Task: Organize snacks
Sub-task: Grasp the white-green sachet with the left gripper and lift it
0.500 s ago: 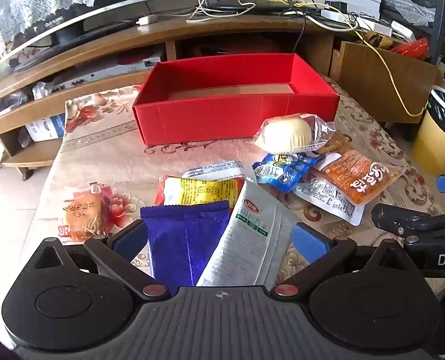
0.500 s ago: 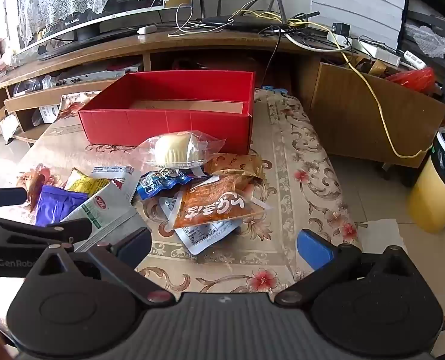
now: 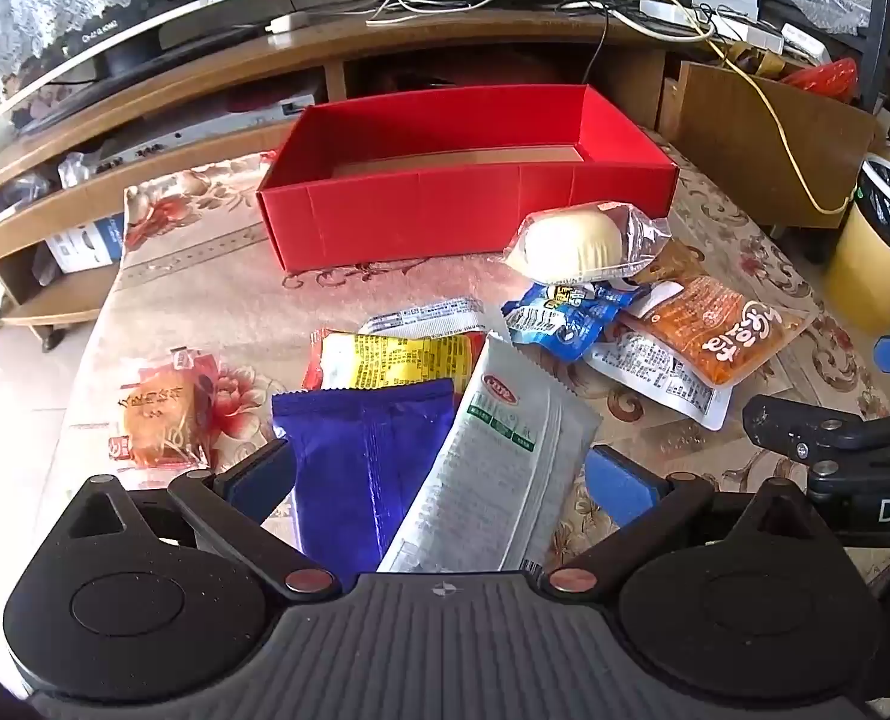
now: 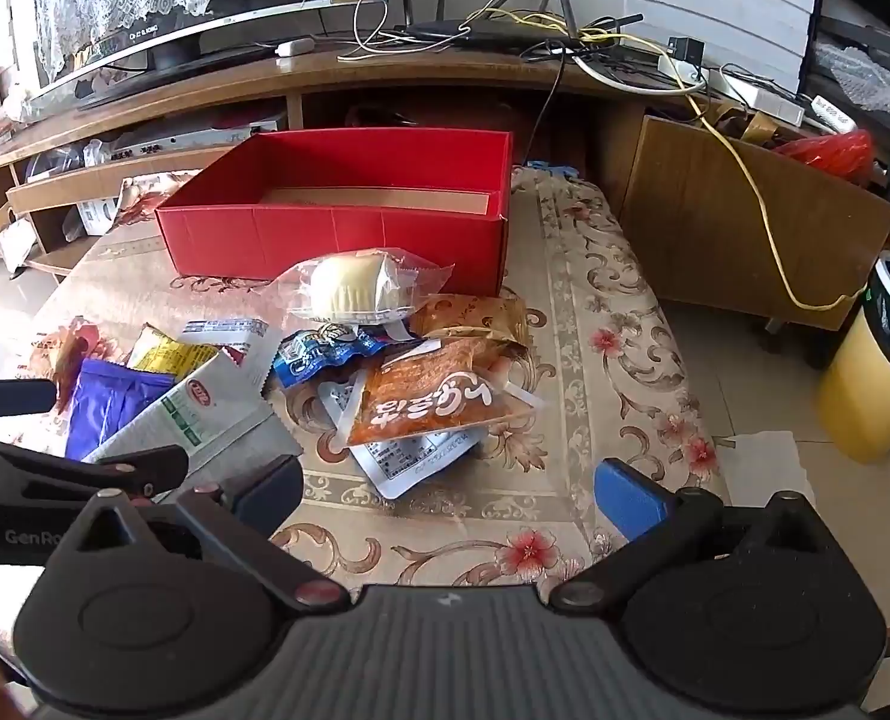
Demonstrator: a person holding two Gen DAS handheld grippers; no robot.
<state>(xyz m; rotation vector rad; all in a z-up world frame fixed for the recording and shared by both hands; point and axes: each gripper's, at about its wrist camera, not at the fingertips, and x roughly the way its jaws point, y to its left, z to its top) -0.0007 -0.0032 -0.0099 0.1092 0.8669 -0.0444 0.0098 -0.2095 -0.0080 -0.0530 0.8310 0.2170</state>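
An empty red box [image 3: 469, 222] [image 4: 336, 240] stands at the far side of the table. In front of it lies a pile of snack packets: a cream bun in clear wrap [image 3: 577, 243] [image 4: 354, 288], a blue packet [image 3: 565, 318], an orange packet [image 3: 721, 330] [image 4: 438, 396], a yellow packet [image 3: 396, 360], a purple packet [image 3: 366, 456] and a white-green packet [image 3: 499, 462]. My left gripper [image 3: 438, 480] is open, its fingers either side of the purple and white-green packets. My right gripper [image 4: 445, 492] is open and empty, just short of the orange packet.
A small orange cake packet [image 3: 156, 414] lies alone at the table's left. A wooden TV stand [image 3: 384, 42] with cables runs behind the box. A yellow bin [image 3: 883, 252] stands on the floor at the right. The right gripper shows at the left wrist view's right edge [image 3: 835, 438].
Both grippers have shifted slightly; the scene is otherwise the same. No packet has moved.
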